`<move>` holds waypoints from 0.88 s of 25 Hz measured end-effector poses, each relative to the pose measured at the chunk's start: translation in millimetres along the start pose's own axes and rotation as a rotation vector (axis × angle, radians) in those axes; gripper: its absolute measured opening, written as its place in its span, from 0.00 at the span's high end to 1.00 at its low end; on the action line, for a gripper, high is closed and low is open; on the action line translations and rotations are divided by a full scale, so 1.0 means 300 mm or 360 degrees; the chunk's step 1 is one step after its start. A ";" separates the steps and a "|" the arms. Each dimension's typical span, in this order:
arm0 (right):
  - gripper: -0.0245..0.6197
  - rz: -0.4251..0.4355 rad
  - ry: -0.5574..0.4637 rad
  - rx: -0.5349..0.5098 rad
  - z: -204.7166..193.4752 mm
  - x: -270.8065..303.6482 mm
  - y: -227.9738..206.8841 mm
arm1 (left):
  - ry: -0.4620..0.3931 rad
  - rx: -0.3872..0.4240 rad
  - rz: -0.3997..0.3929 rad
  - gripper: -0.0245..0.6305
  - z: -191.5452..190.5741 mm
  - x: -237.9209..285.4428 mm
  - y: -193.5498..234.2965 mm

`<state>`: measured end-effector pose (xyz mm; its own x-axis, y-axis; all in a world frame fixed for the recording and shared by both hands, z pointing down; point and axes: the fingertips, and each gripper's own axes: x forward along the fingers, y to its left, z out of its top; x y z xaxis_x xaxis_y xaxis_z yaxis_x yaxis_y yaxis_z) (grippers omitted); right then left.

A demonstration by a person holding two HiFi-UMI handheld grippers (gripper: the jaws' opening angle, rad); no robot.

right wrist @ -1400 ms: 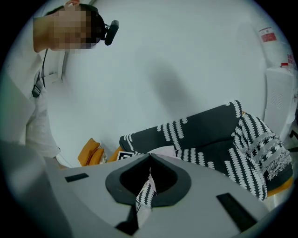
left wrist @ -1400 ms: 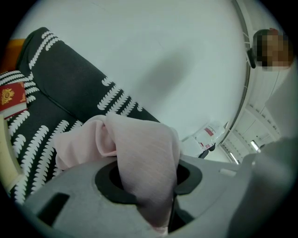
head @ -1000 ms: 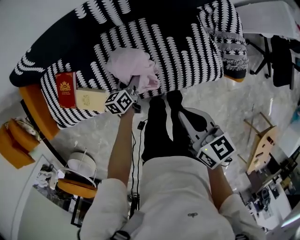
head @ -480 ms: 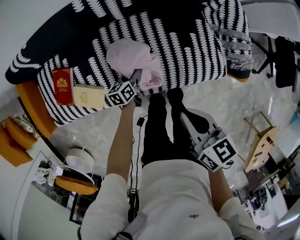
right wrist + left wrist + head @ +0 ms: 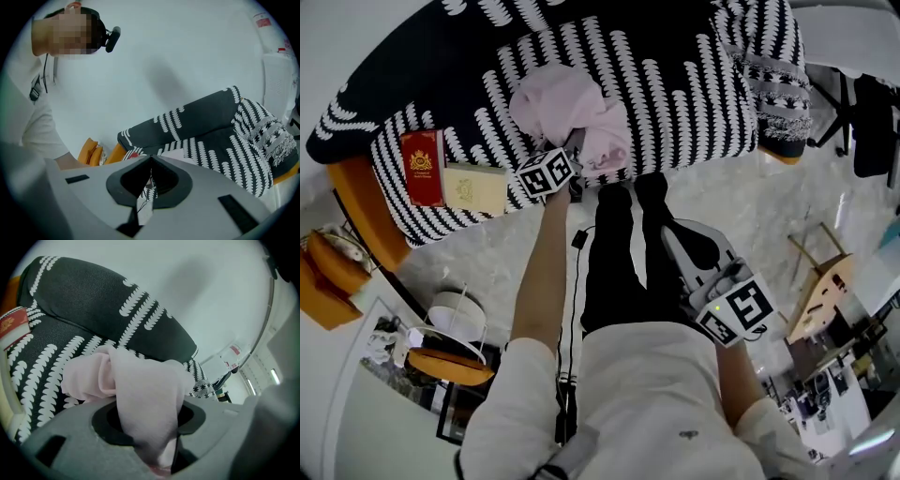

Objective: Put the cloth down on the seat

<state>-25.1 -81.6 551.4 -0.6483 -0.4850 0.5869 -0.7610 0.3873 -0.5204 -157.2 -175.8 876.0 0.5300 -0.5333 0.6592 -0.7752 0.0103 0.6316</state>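
Your left gripper (image 5: 575, 155), its jaws just easing apart, pinches a fold of the cloth (image 5: 567, 112) heaped near the seat's (image 5: 675, 103) front edge, your right gripper (image 5: 150, 159) pressed together and empty off the seat; the cloth looks light, limp and unbreakable, so grab any bunched fold.

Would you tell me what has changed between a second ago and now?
The left gripper has lowered the pink cloth onto the striped seat. Its jaws have just been opening, with the cloth still between them. The right gripper stays shut and empty by the person's legs, and the red book and cream book lie unmoved.
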 end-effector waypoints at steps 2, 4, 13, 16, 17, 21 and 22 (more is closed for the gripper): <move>0.95 -0.0006 0.0004 0.0005 -0.005 -0.001 -0.005 | 0.0032 0.0005 0.0021 0.66 -0.014 0.017 0.017; 0.95 -0.0014 0.0007 0.0010 -0.011 -0.003 -0.011 | 0.0066 0.0008 0.0052 0.66 -0.026 0.033 0.036; 0.95 -0.0024 -0.0003 0.0008 -0.024 -0.021 -0.004 | 0.0140 0.0018 0.0122 0.58 -0.049 0.045 0.069; 0.95 -0.0020 -0.0013 0.0006 -0.027 -0.032 0.009 | 0.0137 0.0052 0.0093 0.52 -0.045 0.036 0.050; 0.95 -0.0019 -0.0015 0.0005 -0.028 -0.037 0.013 | 0.0135 0.0052 0.0088 0.50 -0.046 0.030 0.044; 0.95 -0.0013 -0.0030 -0.0014 -0.021 -0.056 0.034 | 0.0116 0.0056 0.0109 0.43 -0.045 -0.007 0.036; 0.95 -0.0012 -0.0036 -0.0022 -0.016 -0.061 0.039 | 0.0109 0.0062 0.0116 0.40 -0.042 -0.018 0.034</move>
<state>-22.4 -64.3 537.6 -0.6418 -0.5054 0.5768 -0.7663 0.3944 -0.5072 -163.7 -162.0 884.1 0.4930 -0.4731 0.7302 -0.8247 0.0134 0.5655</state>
